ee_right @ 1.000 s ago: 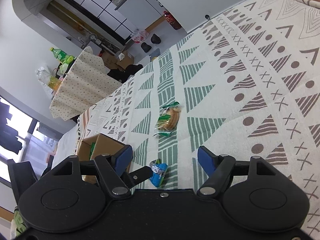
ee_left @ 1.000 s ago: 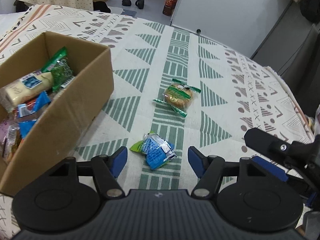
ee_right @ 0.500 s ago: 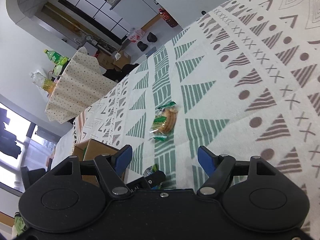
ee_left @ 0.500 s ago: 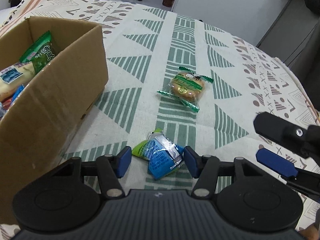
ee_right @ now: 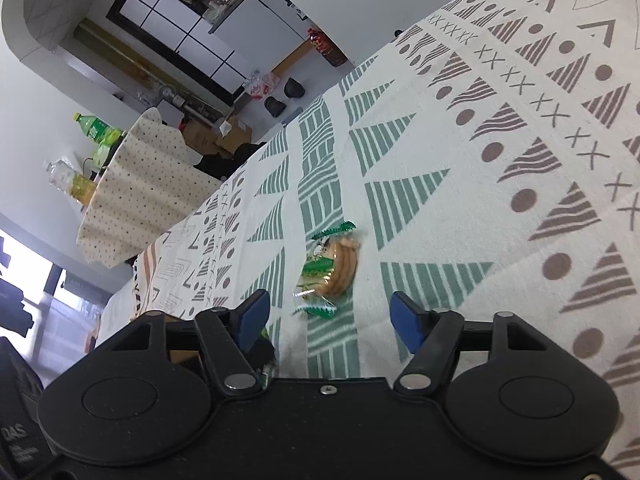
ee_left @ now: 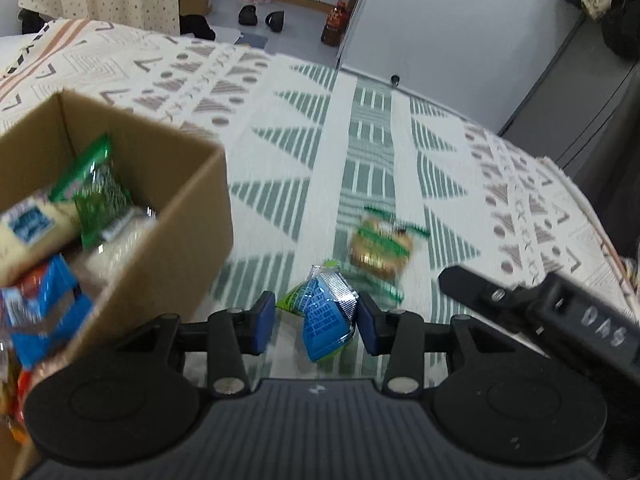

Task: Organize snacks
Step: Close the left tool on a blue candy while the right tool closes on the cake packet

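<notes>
Gripping blue packet (ee_left: 326, 314) — left gripper (ee_left: 316, 322) clamped, box (ee_left: 168, 240) adjacent.
Right gripper (ee_right: 330, 322) spread wide — lined up on biscuit pack (ee_right: 334, 266).

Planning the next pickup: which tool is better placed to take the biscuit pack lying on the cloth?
Right. The right tool is open with the biscuit pack just ahead, while the left tool is shut on the blue snack packet.

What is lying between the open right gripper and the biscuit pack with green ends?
Nothing: in the right wrist view only bare patterned tablecloth lies between the right gripper and the biscuit pack, just ahead of its open fingers.
</notes>
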`<state>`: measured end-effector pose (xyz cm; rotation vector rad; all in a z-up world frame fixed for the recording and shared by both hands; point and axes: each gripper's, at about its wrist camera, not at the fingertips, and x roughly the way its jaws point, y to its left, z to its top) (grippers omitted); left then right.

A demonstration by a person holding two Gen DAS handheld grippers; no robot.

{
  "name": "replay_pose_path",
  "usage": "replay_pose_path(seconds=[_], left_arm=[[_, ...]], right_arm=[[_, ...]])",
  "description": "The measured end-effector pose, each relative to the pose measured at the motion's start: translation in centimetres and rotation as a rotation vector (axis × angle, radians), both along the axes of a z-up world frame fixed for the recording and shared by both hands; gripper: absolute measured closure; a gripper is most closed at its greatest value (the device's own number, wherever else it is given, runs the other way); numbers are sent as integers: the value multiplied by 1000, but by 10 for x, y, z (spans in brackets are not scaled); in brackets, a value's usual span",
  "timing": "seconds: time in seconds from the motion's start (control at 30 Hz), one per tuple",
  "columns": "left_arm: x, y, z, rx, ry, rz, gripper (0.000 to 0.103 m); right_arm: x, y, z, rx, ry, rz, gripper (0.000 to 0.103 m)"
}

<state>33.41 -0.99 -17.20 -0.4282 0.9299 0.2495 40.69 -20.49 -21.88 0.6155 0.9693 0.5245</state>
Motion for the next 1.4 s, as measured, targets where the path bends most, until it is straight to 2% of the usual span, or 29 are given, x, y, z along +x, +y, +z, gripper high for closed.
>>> replay_pose_path(seconds=[0.13, 0.23, 0.37, 0.43, 0.57, 0.63, 0.7, 0.73, 1.13, 1.4], left_arm=[[10, 7, 0, -26, -10, -16, 61], [14, 9, -3, -40, -11, -24, 61], [18, 16, -11, -52, 4, -15, 61], [18, 19, -15, -56, 9, -12, 61], [20, 22, -21, -63, 19, -10, 61], [21, 21, -23, -64, 26, -9, 61], [22, 21, -25, -64, 31, -5, 61], [22, 20, -26, -63, 32, -3, 61], [18, 19, -13, -31, 22, 27, 61], [5, 12, 9, -4, -11, 37, 61]], right_arm=[[6, 9, -4, 0, 4, 0, 46], [10, 14, -12, 6, 35, 2, 47], [13, 18, -25, 32, 84, 2, 50], [14, 18, -31, 57, 102, -2, 55], [16, 20, -36, 91, 112, -8, 61], [18, 21, -41, 100, 132, 1, 78], [18, 23, -46, 87, 154, 12, 90], [18, 22, -47, 87, 155, 10, 93], [13, 15, -25, 121, 73, 27, 103], [6, 11, 0, 161, 11, 43, 103]])
